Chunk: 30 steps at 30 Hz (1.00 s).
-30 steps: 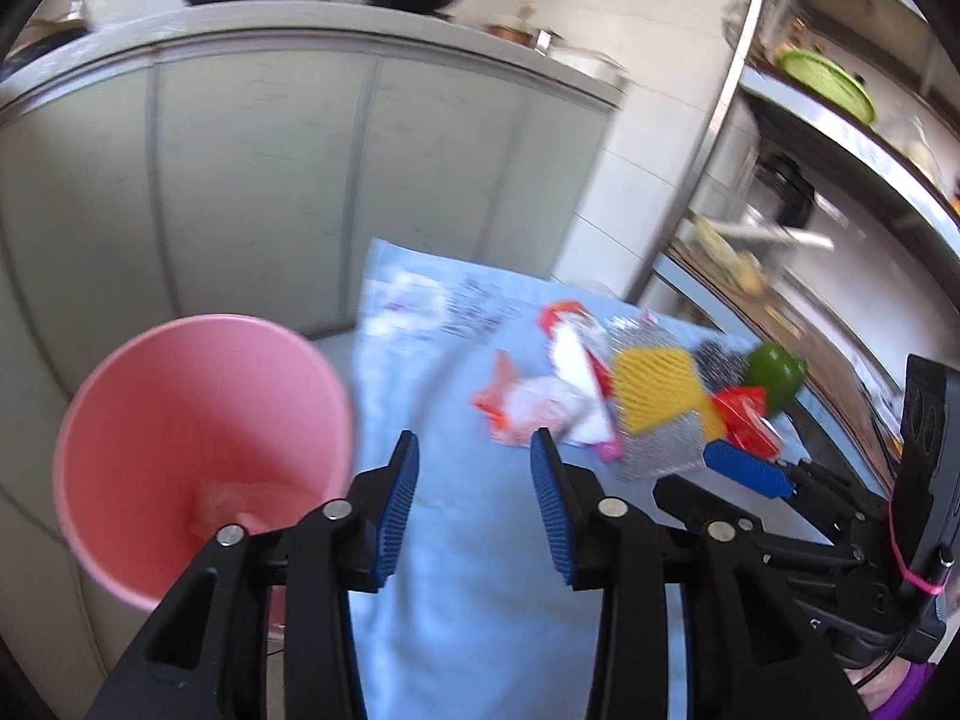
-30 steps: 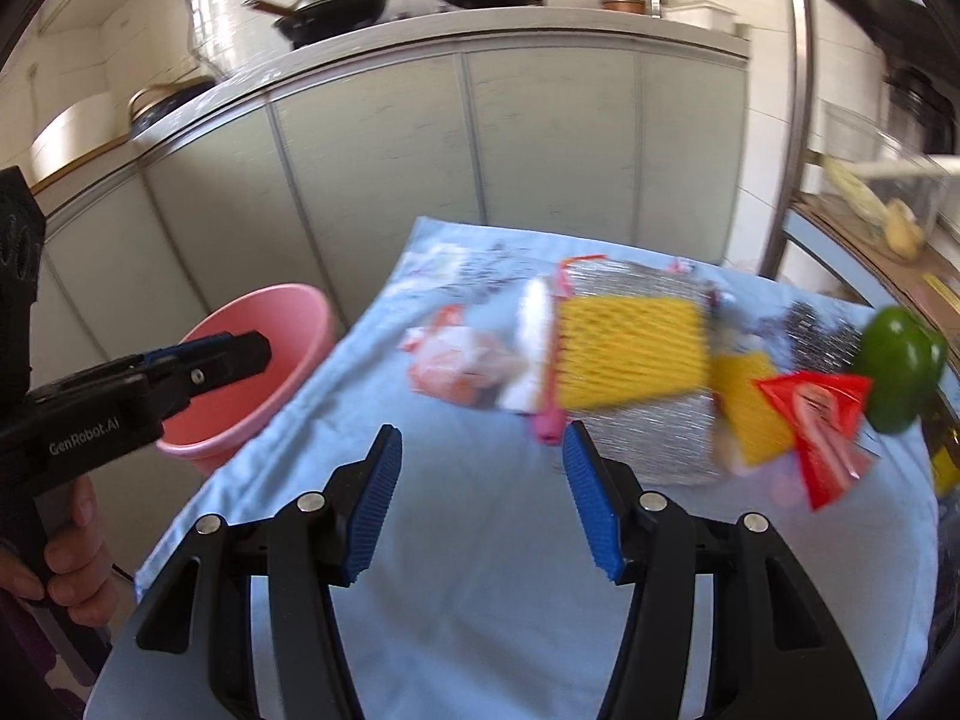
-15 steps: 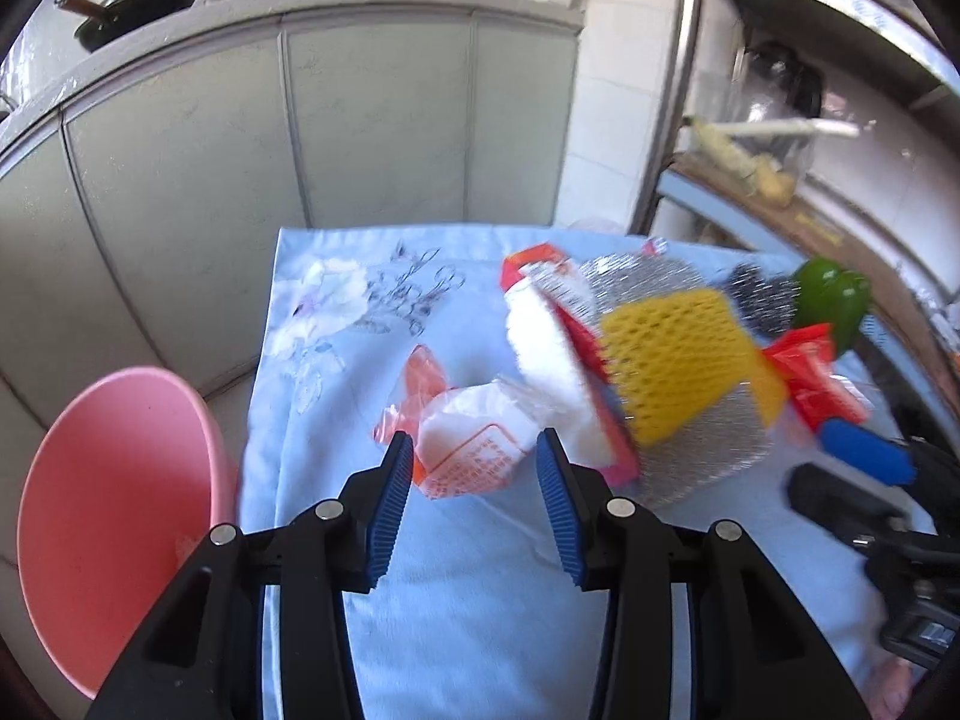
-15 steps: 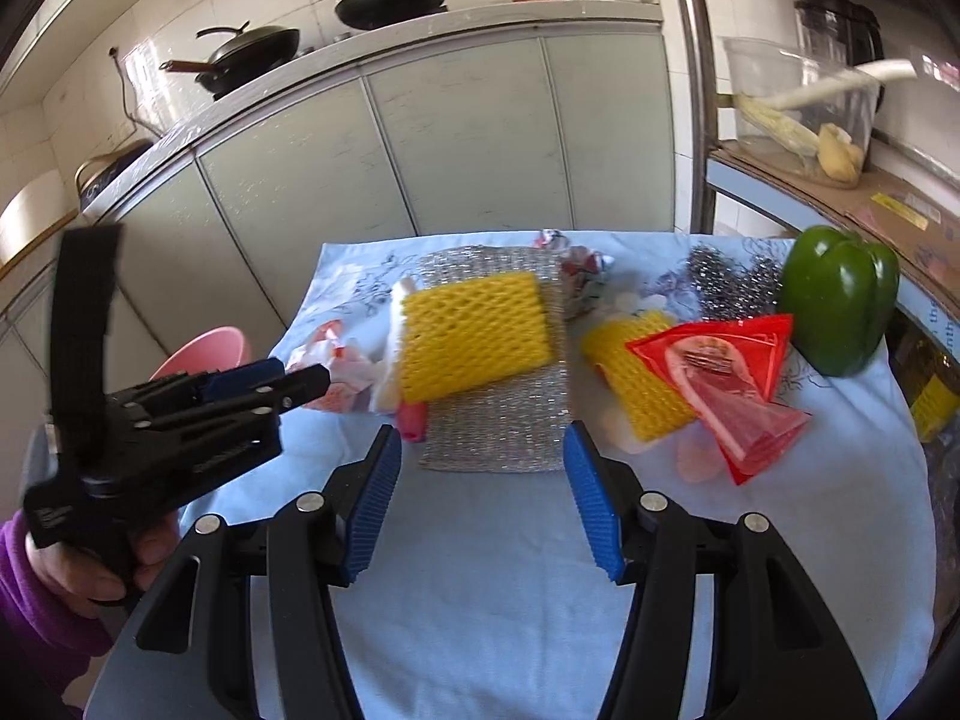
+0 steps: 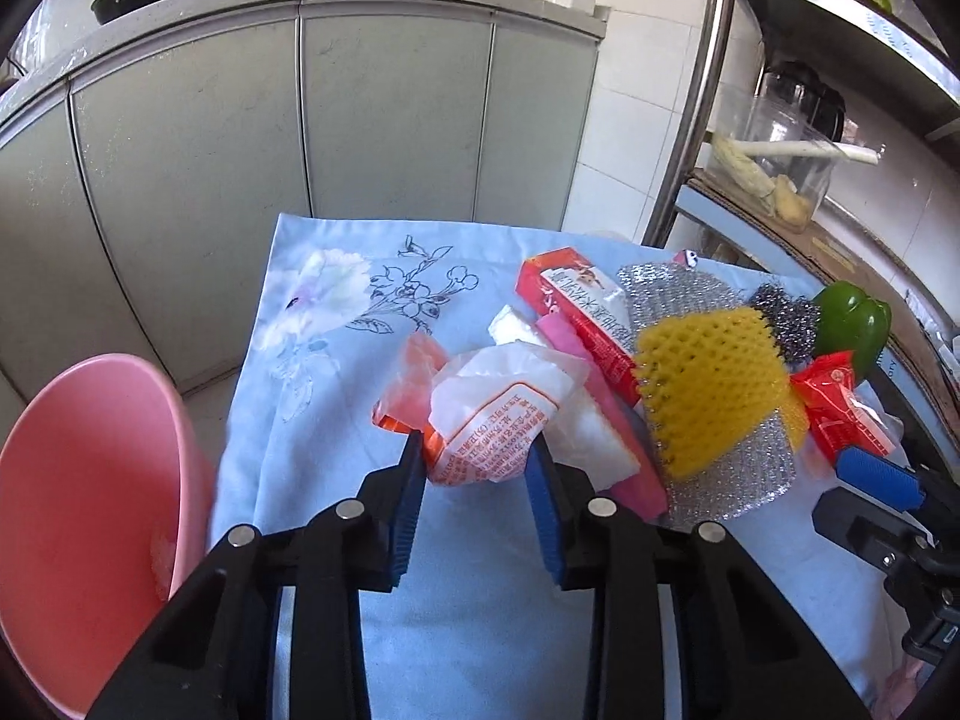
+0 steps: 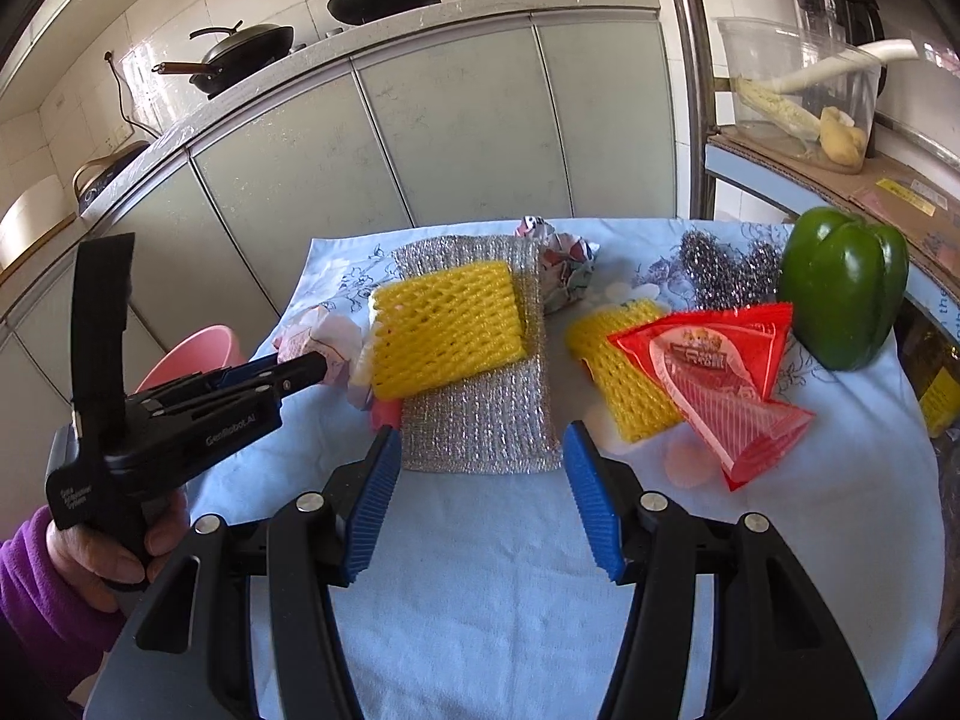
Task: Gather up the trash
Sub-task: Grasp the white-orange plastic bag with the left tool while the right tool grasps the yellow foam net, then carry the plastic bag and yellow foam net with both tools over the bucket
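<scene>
On the counter [image 5: 480, 630], under a pale blue cloth, the trash lies in a loose heap, and the left gripper [image 5: 477, 450] is closing its jaws around a crumpled white wrapper [image 5: 498, 414]; the pads look to be just meeting its sides. The right gripper [image 6: 480, 444] hangs half open and empty before a silver pad [image 6: 480, 414]. The pink bin [image 5: 90, 510] waits off the counter's left edge. The wrapper is thin and springy, so a shallow pinch could let it slip out on the way over, or drag along the orange wrapper [image 5: 408, 378] touching it. Red print on the white wrapper is too small to read; the left gripper's body reads "GenRobot.AI".
</scene>
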Available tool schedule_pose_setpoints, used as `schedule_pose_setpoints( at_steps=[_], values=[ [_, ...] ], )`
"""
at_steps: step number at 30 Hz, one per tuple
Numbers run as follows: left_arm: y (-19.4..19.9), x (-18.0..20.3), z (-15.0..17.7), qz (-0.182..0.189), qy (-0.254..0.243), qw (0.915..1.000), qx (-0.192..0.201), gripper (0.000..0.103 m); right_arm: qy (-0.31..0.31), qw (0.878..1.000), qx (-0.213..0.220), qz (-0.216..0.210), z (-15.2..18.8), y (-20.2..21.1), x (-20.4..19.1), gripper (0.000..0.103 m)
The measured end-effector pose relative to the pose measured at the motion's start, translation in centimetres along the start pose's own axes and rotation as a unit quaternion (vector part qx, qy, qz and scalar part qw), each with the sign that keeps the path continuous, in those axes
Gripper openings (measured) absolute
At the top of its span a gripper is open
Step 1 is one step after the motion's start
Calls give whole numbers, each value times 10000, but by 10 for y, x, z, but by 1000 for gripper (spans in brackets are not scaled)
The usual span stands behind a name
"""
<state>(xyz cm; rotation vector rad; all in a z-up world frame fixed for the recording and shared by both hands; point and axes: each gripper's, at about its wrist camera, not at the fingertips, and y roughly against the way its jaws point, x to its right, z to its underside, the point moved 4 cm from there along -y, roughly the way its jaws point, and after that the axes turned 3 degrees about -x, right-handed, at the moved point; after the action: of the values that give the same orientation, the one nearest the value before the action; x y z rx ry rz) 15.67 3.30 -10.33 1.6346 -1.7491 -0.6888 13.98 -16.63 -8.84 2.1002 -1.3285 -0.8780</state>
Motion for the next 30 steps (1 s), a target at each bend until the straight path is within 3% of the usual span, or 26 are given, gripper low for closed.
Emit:
schedule_pose_setpoints(
  at_steps=[13,21,25,30],
  values=[
    [42,-2,11,410,133,9990,145,31,272,9995,134,117,-42,-24,-10,57],
    [48,-8,18,474,200,9986,123,31,417,9989,-69,199,-42,-48,-12,56],
    [48,-9,19,486,213,9985,114,31,467,9985,-66,295,-37,-45,-13,31],
    [53,-9,19,497,206,9985,138,31,380,9990,-125,218,-30,-40,-10,12]
  ],
)
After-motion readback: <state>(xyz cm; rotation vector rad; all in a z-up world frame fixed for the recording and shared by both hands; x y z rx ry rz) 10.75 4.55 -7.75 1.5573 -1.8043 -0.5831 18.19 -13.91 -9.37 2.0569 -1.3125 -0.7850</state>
